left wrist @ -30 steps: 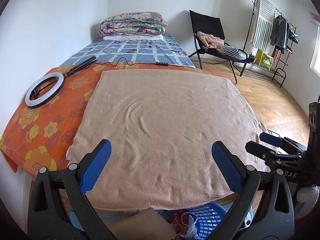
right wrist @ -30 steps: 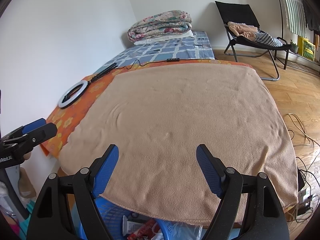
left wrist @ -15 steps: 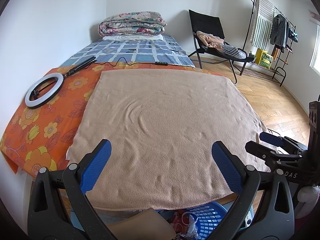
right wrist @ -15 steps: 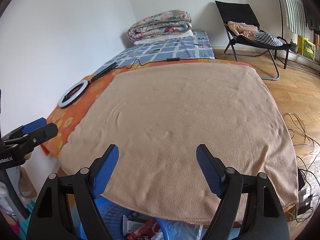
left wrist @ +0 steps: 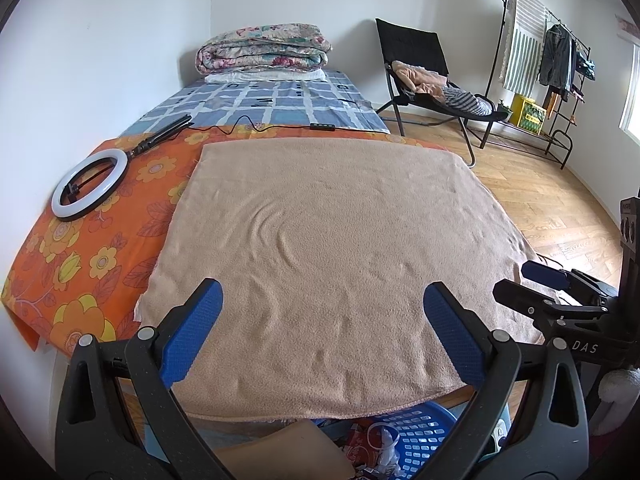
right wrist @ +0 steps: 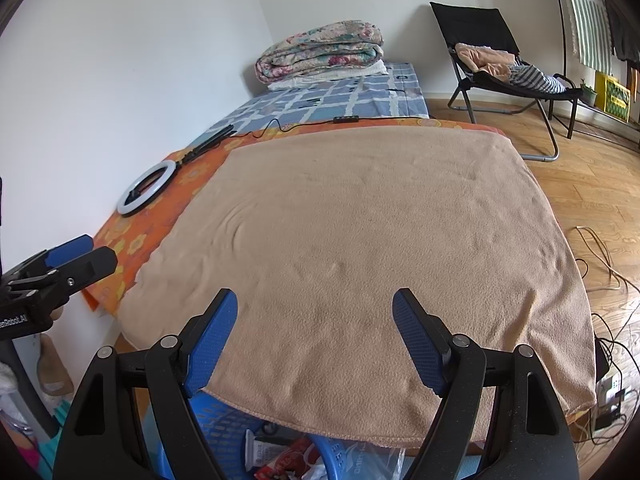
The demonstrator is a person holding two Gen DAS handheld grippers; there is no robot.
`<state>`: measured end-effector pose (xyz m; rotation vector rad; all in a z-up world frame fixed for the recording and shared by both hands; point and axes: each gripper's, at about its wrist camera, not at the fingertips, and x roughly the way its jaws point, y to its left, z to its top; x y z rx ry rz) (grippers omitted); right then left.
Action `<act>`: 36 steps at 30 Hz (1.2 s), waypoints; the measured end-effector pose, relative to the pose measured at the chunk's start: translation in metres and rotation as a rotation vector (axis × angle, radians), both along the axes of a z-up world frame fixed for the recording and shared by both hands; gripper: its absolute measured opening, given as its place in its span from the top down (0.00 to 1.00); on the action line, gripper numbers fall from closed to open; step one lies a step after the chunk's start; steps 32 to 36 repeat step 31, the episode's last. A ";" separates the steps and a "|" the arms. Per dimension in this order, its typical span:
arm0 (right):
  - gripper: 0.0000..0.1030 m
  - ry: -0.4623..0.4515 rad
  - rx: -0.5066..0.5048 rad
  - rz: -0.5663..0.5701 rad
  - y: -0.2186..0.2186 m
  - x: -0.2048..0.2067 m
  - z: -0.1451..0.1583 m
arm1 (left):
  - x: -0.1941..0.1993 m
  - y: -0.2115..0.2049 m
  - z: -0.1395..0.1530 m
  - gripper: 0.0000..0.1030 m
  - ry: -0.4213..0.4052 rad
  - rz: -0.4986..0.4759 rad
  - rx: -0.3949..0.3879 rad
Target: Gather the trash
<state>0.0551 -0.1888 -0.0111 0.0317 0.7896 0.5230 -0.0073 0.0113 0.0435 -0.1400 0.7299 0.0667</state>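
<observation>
Both the left hand-held gripper (left wrist: 320, 328) and the right hand-held gripper (right wrist: 316, 336) hang wide open and empty, side by side. Just below them the blue basket (right wrist: 224, 432) already holds the trash (right wrist: 280, 460), so collecting looks nearly done. Ahead, the tan blanket (left wrist: 328, 240) over the tabletop shows nothing to pick; any next move would mean searching near the ring light (left wrist: 90, 184) or the bed (left wrist: 272, 100) beyond.

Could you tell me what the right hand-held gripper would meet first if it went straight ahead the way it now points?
Probably the tan blanket: the open right hand-held gripper points across it at a shallow angle, nothing lying between. How far along it would touch is unclear.
</observation>
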 end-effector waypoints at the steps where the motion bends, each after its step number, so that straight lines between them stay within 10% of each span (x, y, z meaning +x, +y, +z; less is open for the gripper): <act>1: 0.22 0.000 0.000 0.000 0.000 0.000 0.000 | 0.000 0.000 0.000 0.01 0.000 -0.001 0.000; 36: 0.22 0.004 -0.007 0.003 -0.002 -0.002 -0.002 | 0.000 -0.002 -0.002 0.01 -0.005 -0.004 0.018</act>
